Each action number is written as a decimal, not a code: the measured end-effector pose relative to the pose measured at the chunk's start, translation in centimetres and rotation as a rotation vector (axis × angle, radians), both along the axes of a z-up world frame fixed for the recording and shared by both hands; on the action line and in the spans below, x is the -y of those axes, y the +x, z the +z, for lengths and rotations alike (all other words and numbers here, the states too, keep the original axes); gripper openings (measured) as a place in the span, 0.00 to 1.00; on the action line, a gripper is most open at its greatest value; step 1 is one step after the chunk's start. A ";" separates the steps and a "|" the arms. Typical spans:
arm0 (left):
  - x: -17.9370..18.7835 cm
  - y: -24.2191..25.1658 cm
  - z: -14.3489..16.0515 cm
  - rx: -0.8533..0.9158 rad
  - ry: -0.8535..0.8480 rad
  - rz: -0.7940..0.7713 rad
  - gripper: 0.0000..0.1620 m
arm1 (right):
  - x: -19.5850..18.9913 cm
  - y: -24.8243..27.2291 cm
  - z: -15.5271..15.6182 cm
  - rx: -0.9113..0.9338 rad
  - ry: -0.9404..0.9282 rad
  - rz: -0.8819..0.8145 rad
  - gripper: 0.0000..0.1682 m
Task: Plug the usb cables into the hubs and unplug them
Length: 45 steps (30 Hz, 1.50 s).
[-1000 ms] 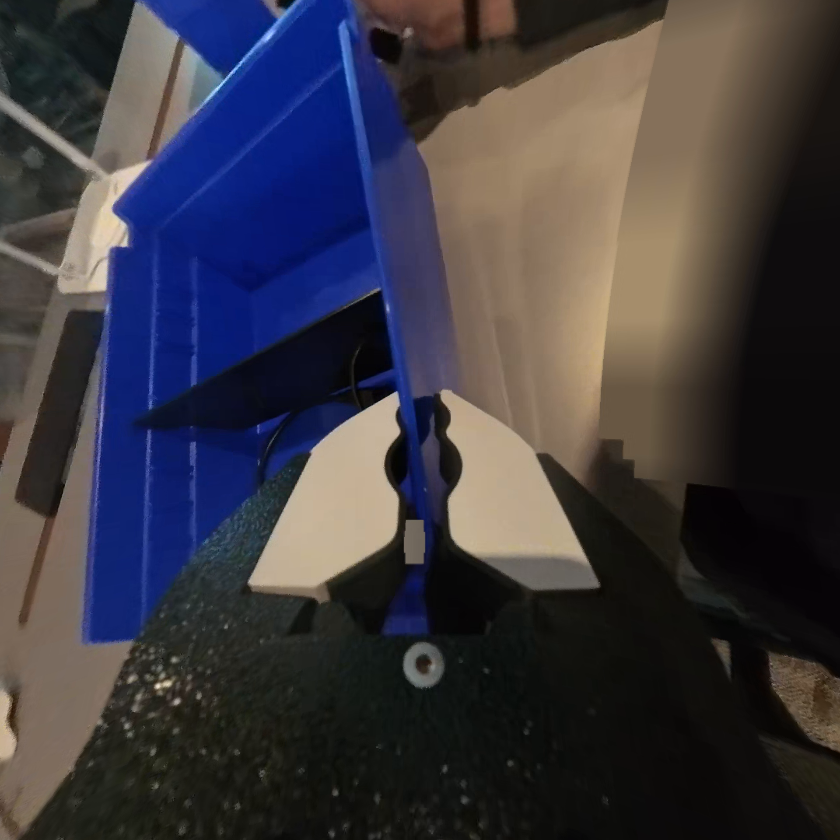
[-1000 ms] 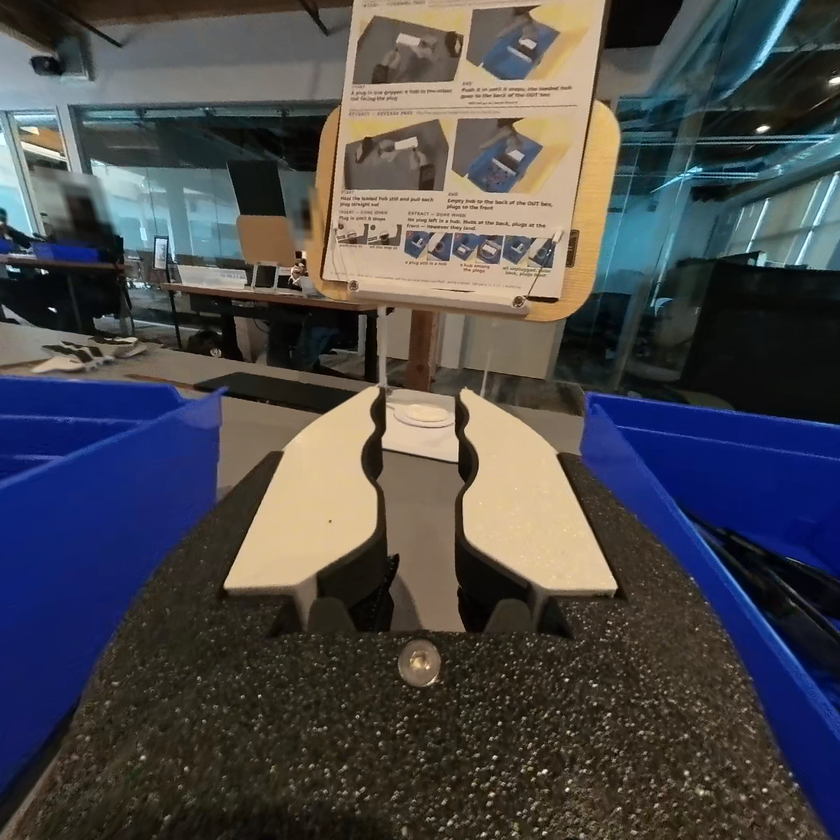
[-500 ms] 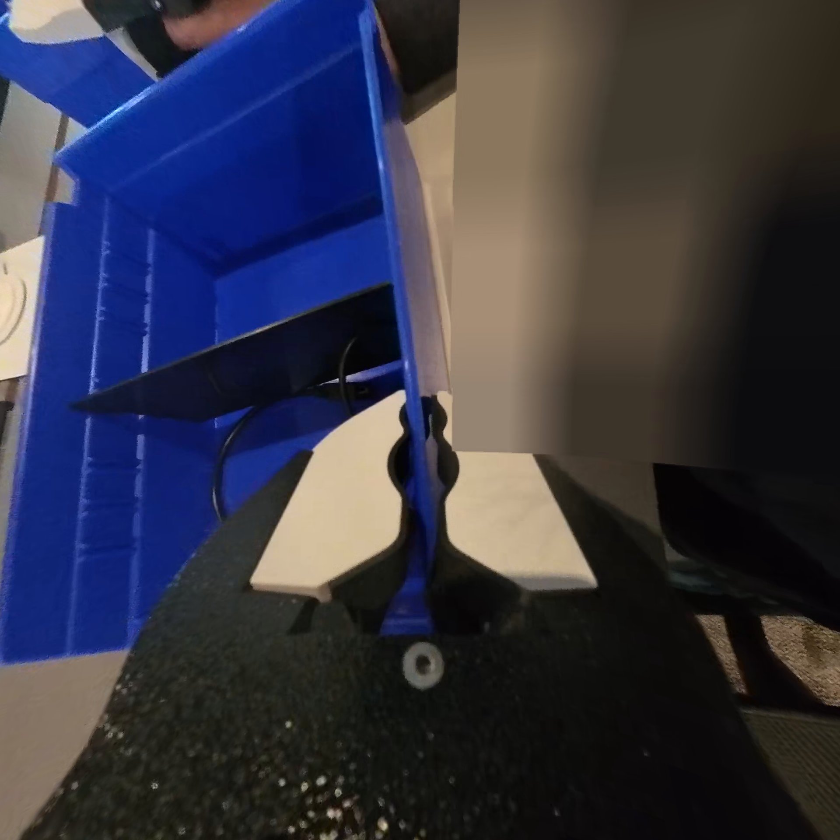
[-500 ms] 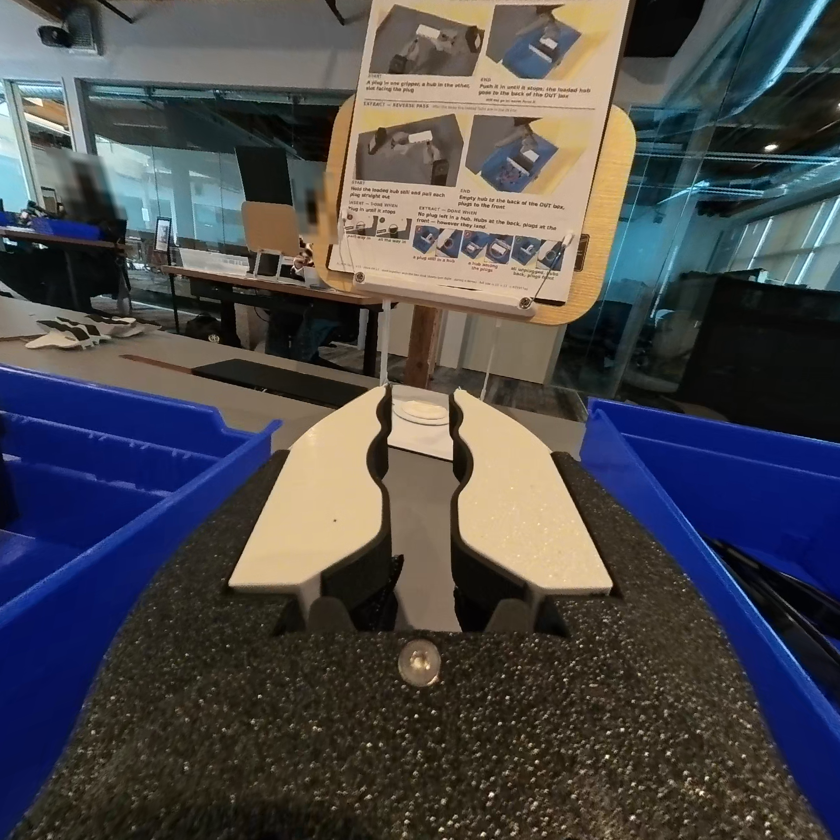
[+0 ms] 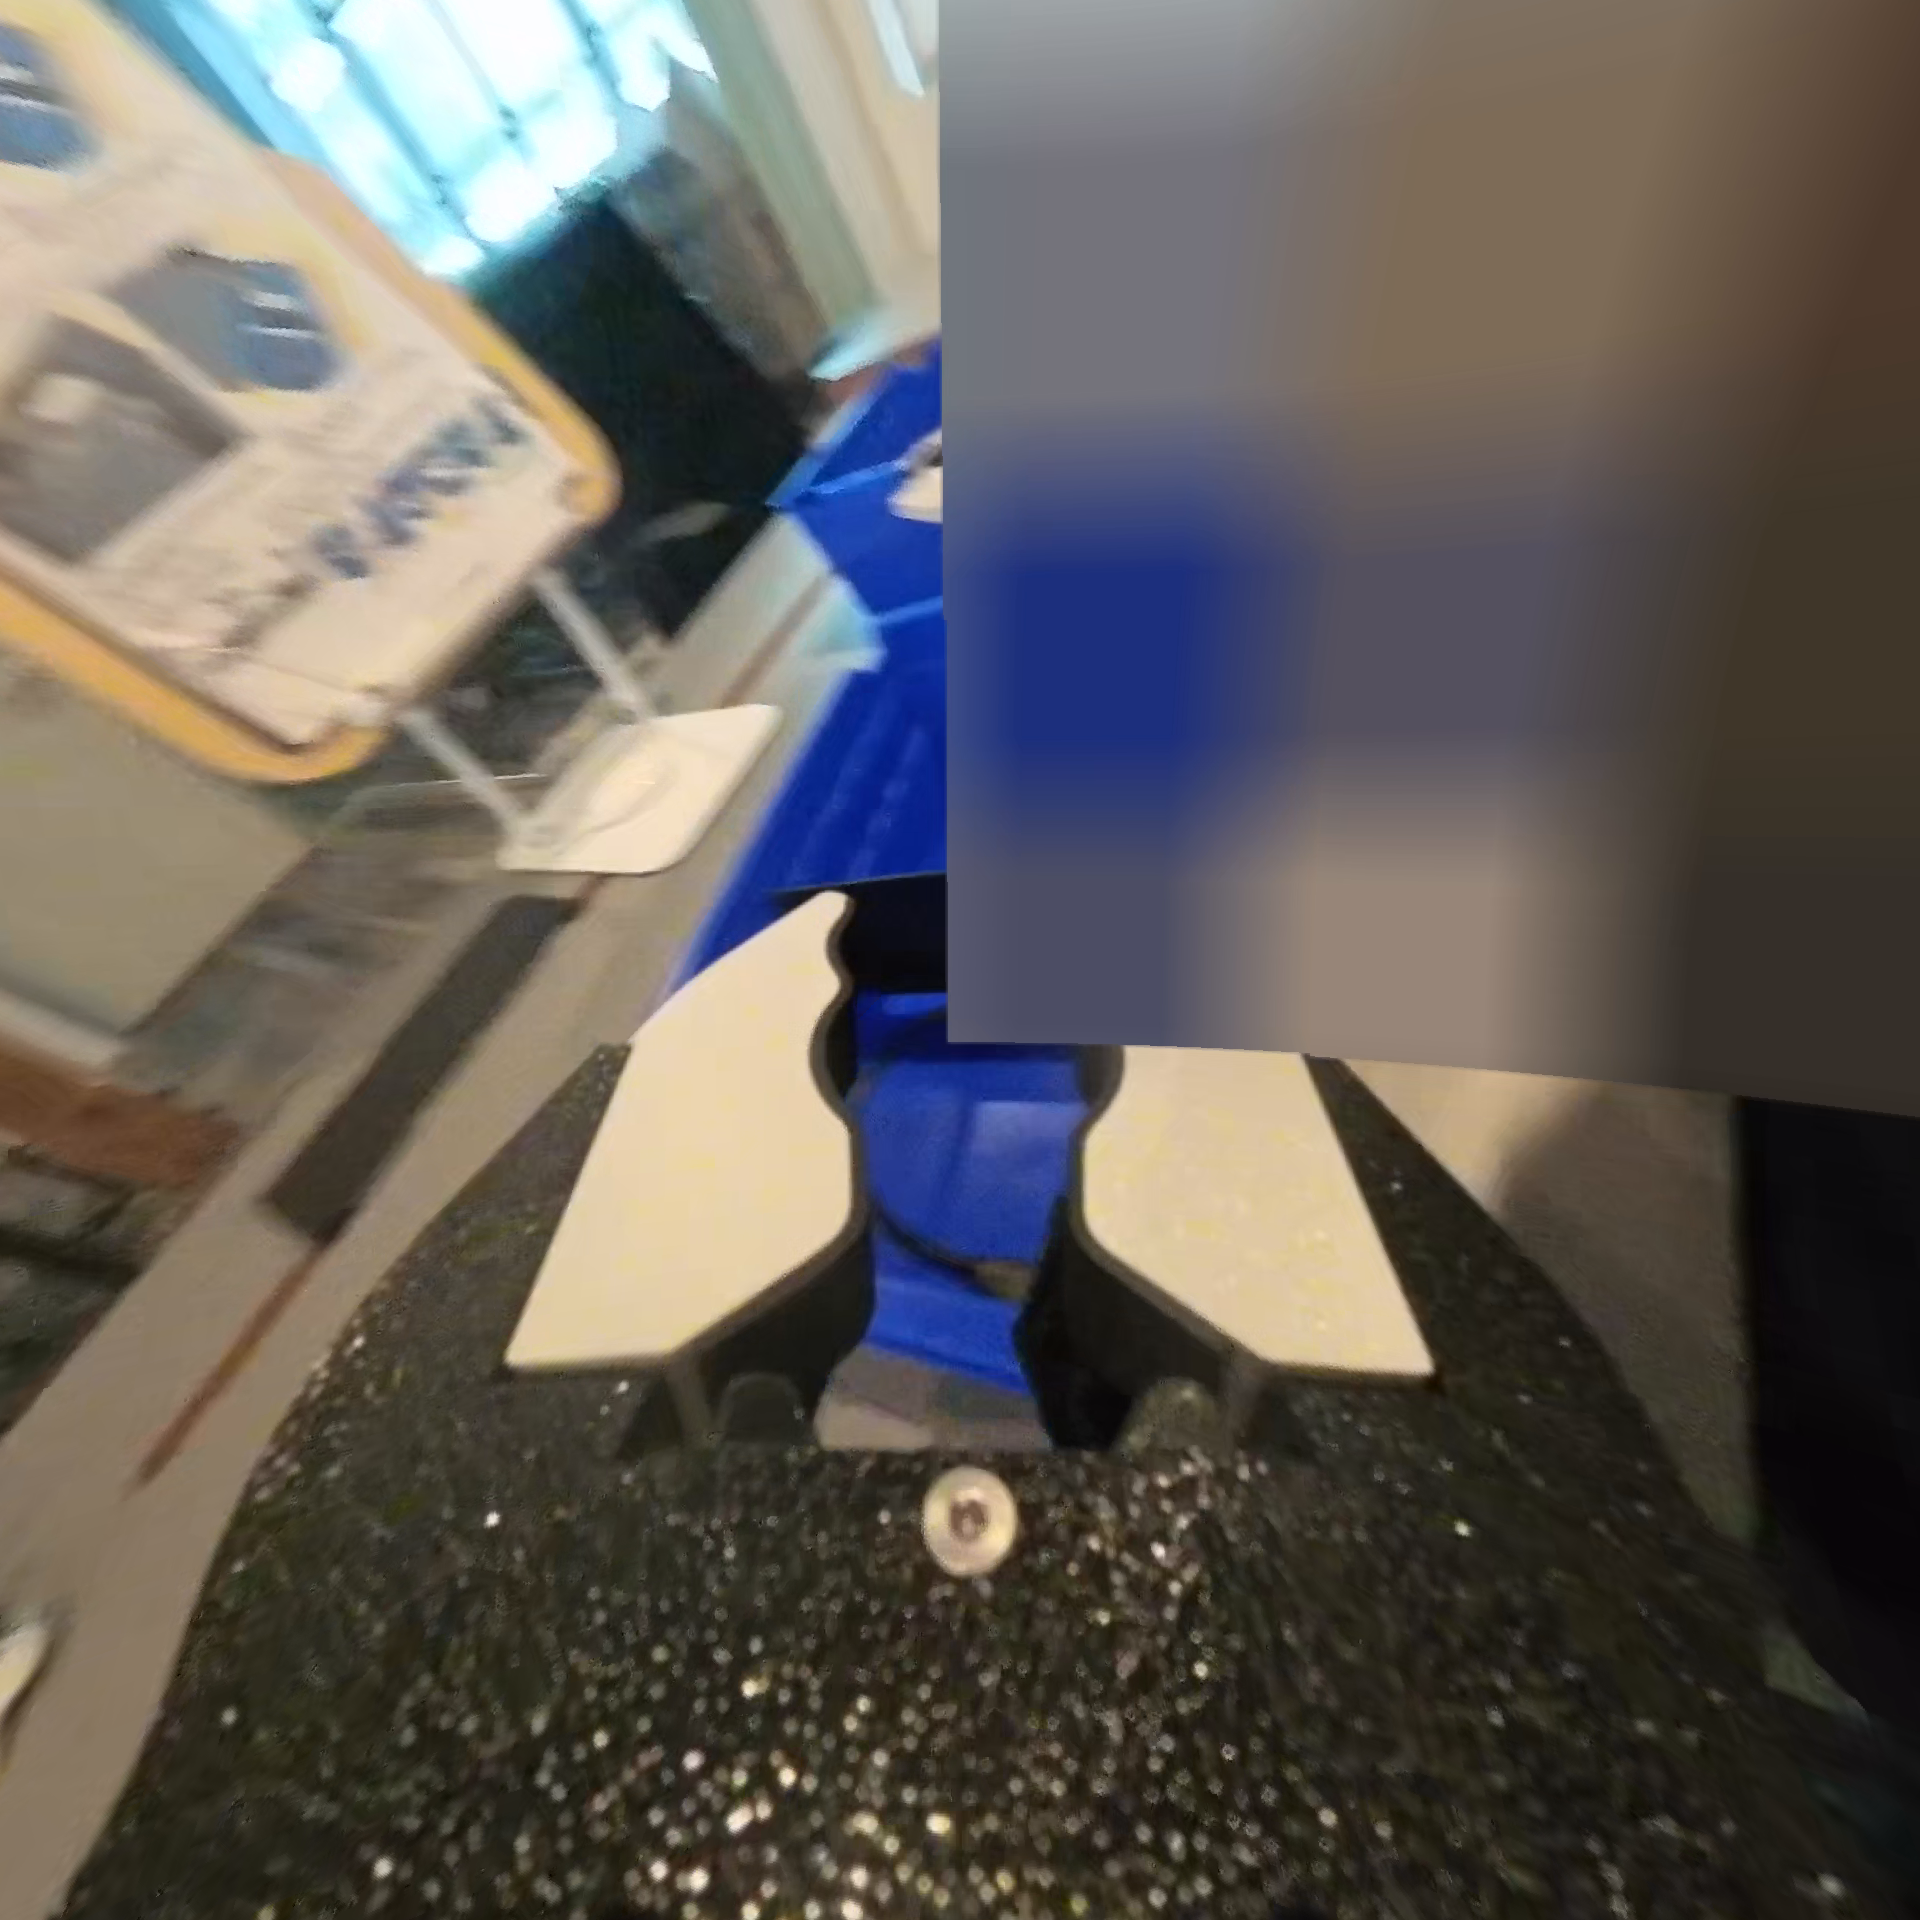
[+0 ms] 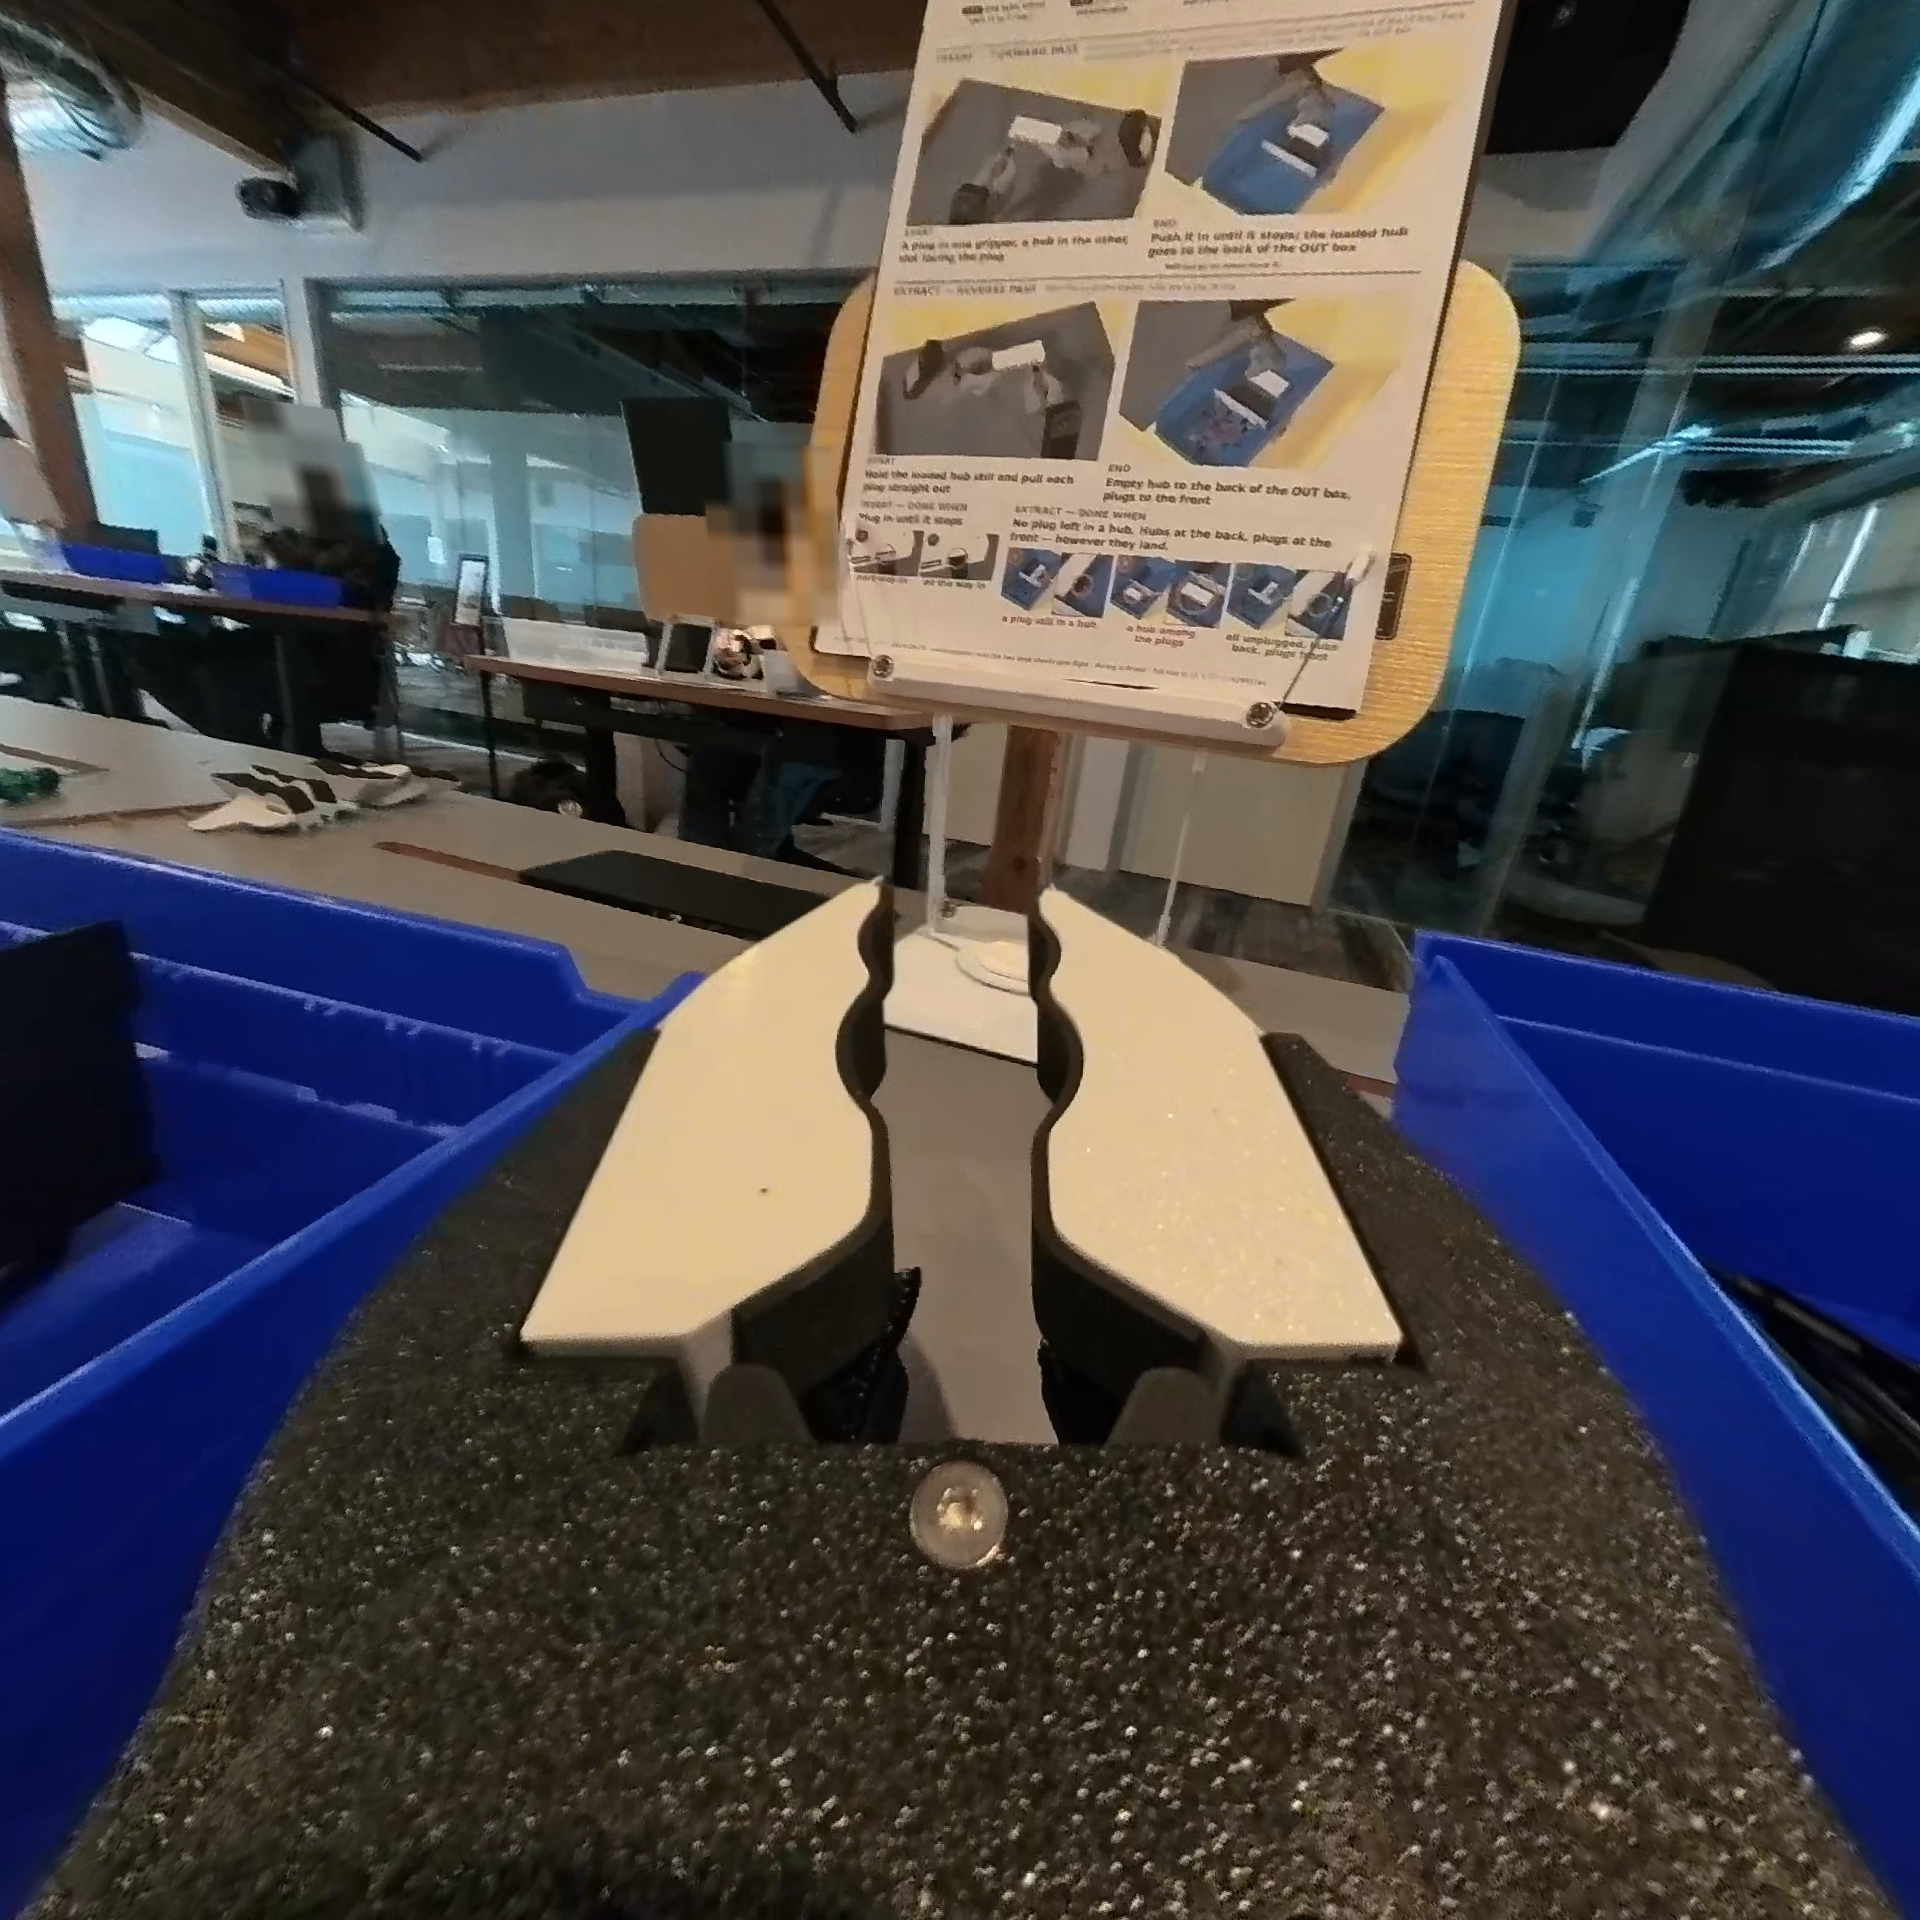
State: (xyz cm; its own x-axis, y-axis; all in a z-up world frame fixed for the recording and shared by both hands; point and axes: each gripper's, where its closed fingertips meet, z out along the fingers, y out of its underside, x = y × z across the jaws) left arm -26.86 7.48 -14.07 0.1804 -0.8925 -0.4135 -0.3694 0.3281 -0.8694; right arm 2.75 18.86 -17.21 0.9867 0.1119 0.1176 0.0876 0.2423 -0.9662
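My left gripper (image 5: pixel 925 987) is open and empty, just above a blue bin (image 5: pixel 862 748). The bin's floor shows between its white fingers (image 5: pixel 717 1164). The tip of the right finger is hidden by a blur patch. A small dark piece (image 5: pixel 987 1273) lies in the bin between the fingers; I cannot tell what it is. My right gripper (image 6: pixel 961 935) is open and empty. It is level over the grey table, between a blue bin on the left (image 6: pixel 312 1143) and a blue bin on the right (image 6: pixel 1662 1143). Black cables (image 6: pixel 1818 1340) lie in the right bin. No hub shows clearly.
An instruction board (image 6: pixel 1143 364) stands on a post with a white base (image 6: pixel 966 987) right ahead of the right gripper; it also shows in the left wrist view (image 5: pixel 260 468). A black divider (image 6: pixel 62 1091) stands in the left bin. A black strip (image 6: pixel 665 894) lies on the table.
My left gripper was shut on the blue bin's side wall; it has let go, opened and swung toward the board. My right gripper has opened a little wider and shifted slightly.
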 end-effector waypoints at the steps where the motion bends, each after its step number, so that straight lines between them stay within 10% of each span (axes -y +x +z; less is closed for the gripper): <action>1: -1.7 -1.0 1.1 0.034 0.019 0.066 0.20 | 0.0 -0.1 -0.1 -0.001 -0.002 0.004 0.14; 13: -21.4 -11.7 -0.7 0.308 0.149 0.643 0.07 | -0.1 -1.5 0.0 0.056 0.033 0.087 0.13; 24: -20.9 -12.1 -2.1 0.448 0.097 0.622 0.05 | 2.3 -2.9 4.5 0.253 0.137 0.055 0.12; 31: -21.7 -12.6 -3.1 0.442 0.023 0.640 0.02 | 8.0 9.2 9.6 0.390 0.076 -0.470 0.15; 37: -22.2 -12.3 -4.2 0.438 -0.047 0.638 0.05 | 9.7 23.7 6.5 0.314 -0.306 -0.649 0.24; 45: -22.0 -11.3 -5.1 0.334 0.002 0.625 0.06 | 5.8 31.1 -0.8 0.233 -0.798 -0.478 0.42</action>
State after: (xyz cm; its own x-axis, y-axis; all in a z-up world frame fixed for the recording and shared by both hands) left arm -38.13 29.49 -19.15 0.7762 -0.5794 -0.2486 -0.2033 0.1433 -0.9686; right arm 33.86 13.03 -17.97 0.9103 -0.1649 0.3796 0.2171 -0.5907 -0.7771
